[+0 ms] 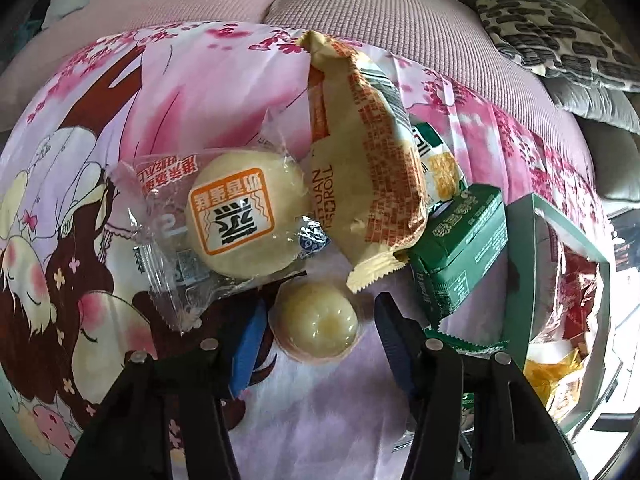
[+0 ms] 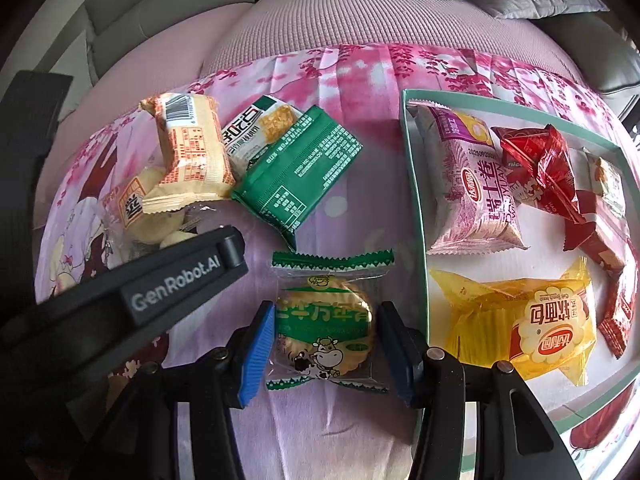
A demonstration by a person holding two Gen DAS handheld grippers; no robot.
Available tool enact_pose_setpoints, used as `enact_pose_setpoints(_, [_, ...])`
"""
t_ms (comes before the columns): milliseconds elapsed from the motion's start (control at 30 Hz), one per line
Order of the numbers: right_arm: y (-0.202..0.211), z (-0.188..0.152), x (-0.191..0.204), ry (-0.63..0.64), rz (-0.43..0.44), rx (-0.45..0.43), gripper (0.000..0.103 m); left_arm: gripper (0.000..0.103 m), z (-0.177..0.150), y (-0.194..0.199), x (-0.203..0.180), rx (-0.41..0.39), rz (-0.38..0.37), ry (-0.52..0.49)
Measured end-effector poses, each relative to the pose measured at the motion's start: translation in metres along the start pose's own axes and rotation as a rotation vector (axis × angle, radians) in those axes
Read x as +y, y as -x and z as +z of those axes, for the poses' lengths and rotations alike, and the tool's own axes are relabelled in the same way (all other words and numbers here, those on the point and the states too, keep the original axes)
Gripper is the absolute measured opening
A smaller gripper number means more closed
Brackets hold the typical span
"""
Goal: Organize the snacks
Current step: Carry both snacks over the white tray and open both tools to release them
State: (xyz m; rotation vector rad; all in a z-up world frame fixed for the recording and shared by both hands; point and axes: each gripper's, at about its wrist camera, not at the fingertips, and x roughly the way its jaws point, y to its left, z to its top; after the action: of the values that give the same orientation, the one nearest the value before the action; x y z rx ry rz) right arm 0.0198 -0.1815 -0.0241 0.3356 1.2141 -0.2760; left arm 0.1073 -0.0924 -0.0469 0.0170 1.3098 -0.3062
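Blue pads of left gripper [image 1: 320, 328] seen spread around small bun [image 1: 316, 322], not yet pinched; closing needed next. Right view: biscuit pack [image 2: 326, 320] pinched by right gripper [image 2: 326, 338], box [image 2: 414, 184] beside; transfer into it judged next.

"GenRobot.AI" on left tool [image 2: 176, 294]; "ROLL" on cream packet [image 1: 360, 184]

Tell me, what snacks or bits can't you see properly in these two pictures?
- Right wrist view: the round bun pack is mostly hidden under the cream roll pack and the left gripper's black body.
- Right wrist view: the box is cut off by the right edge, hiding part of the red snacks.
- Left wrist view: the box contents are squashed at the edge, unreadable.
- Left wrist view: the green biscuit pack hides behind a finger.
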Motion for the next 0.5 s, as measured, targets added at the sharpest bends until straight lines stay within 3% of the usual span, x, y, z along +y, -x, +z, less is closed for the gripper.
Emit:
enact_pose_setpoints(267, [-0.004,0.0,0.0,-0.003,0.005,0.005,0.055,0.049,0.005,-0.004,0.003,-0.024,0.021,-0.043])
enact_pose_setpoints(500, [-0.004,0.0,-0.001,-0.006,0.012,0.006,0.055,0.047,-0.004,-0.002,0.019,-0.025,-0.02,-0.031])
